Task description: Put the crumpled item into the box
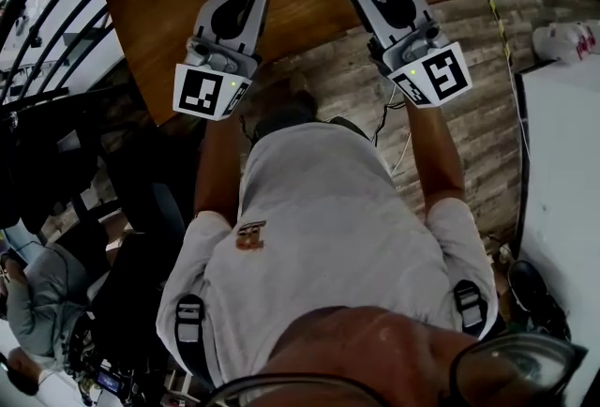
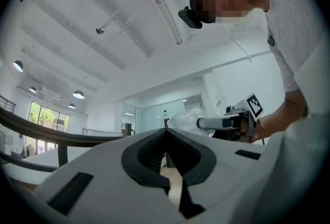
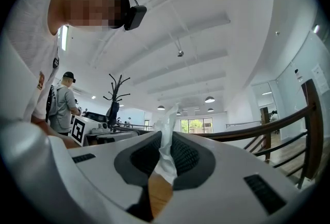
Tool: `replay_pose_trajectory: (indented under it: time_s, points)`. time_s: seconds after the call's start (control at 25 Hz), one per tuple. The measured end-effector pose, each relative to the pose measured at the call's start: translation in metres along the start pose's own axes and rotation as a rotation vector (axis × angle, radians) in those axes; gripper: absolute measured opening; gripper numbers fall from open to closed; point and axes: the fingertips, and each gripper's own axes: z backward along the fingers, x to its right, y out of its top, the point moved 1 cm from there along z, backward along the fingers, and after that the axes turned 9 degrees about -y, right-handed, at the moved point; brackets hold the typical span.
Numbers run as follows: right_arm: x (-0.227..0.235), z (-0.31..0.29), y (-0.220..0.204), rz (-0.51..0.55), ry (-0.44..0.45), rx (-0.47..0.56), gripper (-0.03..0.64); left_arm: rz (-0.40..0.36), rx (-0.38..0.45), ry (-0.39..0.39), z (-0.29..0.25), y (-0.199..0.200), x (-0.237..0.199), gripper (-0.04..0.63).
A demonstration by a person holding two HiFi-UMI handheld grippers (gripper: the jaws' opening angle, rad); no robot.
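Your right gripper [image 3: 166,134]: jaws nearly together, pinched on a crumpled white paper [image 3: 166,166]. A strip of it runs down between the ribbed pads, and a peak sticks up past the tips. In the head view the loose bulk spreads from the tip toward your left side, over the far part of the brown wooden desk [image 1: 159,11]. Whether the paper touches the desk top cannot be told.

Your left gripper [image 2: 166,130]: jaws closed tip to tip, nothing between them. A sliver of desk wood shows through the gap lower down. It sits beside the right gripper and both point away from you. Their tips are apart, with the paper in the space between, nearer the right one.

In the left gripper view, the right gripper appears off to the right, lying roughly level, with the paper bunched at its tip.

Surroundings, head view:
- Your grey T-shirt [image 1: 328,227] fills the lower half.
- A plank floor [image 1: 487,114] lies right of the desk.
- A white surface [image 1: 562,171] sits at the right edge.

Surroundings, right gripper view:
- A dark curved handrail [image 3: 268,130] is to the right.
- A branched coat stand [image 3: 117,91] is to the left.
- A second person [image 3: 63,104] in a cap, wearing a backpack, is also to the left.
- Pendant lamps [image 3: 209,99] hang from the ceiling.
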Motion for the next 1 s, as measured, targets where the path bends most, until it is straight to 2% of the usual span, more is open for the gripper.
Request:
replay_pose_trajectory:
  time_s: [0.6,1.0]
  points:
    - [0.076,-0.119,-0.037,0.04,0.021,-0.109,0.064,0.005,0.008,-0.011,-0.067,-0.04,-0.115,0.02]
    - [0.114,-0.165,-0.076,0.066,0.08,-0.24,0.064,0.012,-0.015,0.019,-0.079,-0.061,-0.144,0.02]
